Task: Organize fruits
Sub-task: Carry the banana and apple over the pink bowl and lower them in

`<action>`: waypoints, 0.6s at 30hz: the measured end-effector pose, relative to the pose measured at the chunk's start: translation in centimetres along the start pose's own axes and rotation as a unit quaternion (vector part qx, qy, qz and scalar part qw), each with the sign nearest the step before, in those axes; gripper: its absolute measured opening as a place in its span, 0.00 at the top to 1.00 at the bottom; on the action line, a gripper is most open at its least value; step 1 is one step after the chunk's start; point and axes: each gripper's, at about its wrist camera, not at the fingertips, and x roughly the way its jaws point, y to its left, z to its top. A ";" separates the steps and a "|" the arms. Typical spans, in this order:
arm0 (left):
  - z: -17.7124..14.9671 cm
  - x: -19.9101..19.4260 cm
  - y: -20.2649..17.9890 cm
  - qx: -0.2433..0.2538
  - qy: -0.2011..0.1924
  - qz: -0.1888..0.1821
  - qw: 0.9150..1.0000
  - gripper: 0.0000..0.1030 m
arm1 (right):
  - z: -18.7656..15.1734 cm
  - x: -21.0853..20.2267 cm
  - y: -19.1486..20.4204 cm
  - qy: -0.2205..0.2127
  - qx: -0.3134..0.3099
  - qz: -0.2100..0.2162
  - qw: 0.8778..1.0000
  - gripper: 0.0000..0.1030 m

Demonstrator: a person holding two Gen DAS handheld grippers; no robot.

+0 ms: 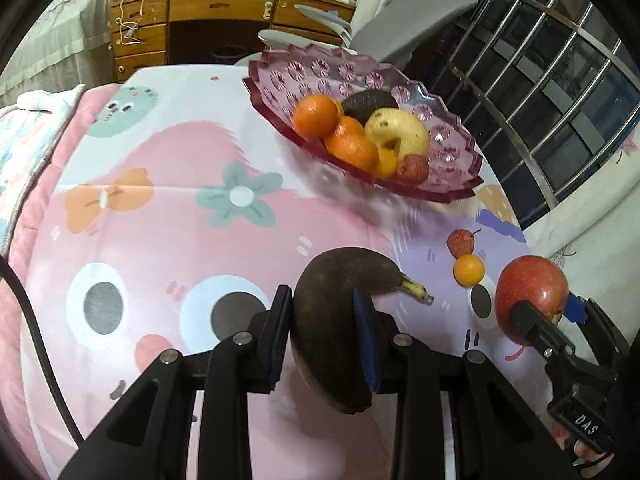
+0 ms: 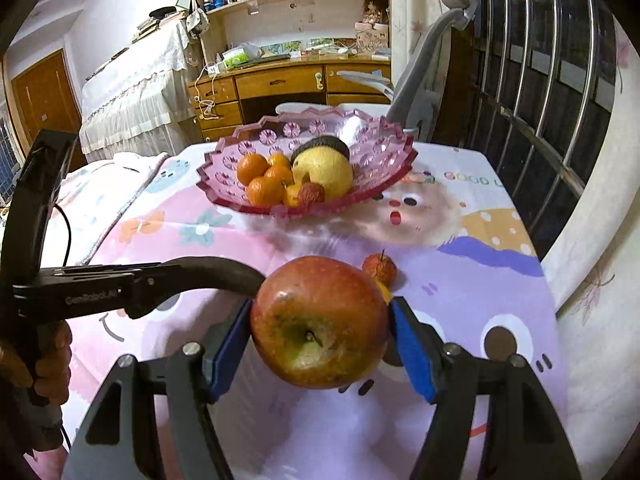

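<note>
My left gripper (image 1: 323,312) is shut on a blackened banana (image 1: 336,320), held above the patterned cloth; its yellow tip points right. My right gripper (image 2: 320,320) is shut on a big red apple (image 2: 320,322), stem end toward the camera; the same apple (image 1: 530,296) shows at the right of the left wrist view. A pink glass fruit bowl (image 1: 280,76) stands at the far side and holds oranges (image 1: 316,114), a yellow pear (image 1: 396,132), an avocado (image 1: 370,102) and a small red fruit (image 1: 414,168). The bowl (image 2: 232,156) sits straight ahead in the right wrist view.
A small red fruit (image 1: 461,241) and a small orange (image 1: 469,270) lie loose on the cloth (image 1: 160,220) before the bowl. A barred window (image 1: 560,92) runs along the right edge. A grey chair (image 1: 404,24) and wooden desk (image 1: 200,20) stand beyond the table.
</note>
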 end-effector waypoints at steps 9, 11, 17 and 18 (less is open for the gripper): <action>1.8 -2.7 -0.5 -0.009 -0.027 0.007 1.000 0.72 | 2.1 -1.4 -0.1 -0.021 -0.015 0.006 1.000 0.33; 2.5 -3.8 -0.9 -0.008 -0.032 0.003 0.999 0.72 | 2.7 -1.9 -0.1 -0.026 -0.018 0.009 0.999 0.33; 5.5 -8.5 -2.5 0.012 -0.084 -0.012 0.996 0.72 | 4.9 -3.2 -0.1 -0.046 -0.026 0.018 0.998 0.33; 6.1 -9.0 -2.7 0.014 -0.093 -0.015 0.995 0.72 | 5.4 -3.3 -0.1 -0.050 -0.026 0.020 0.998 0.33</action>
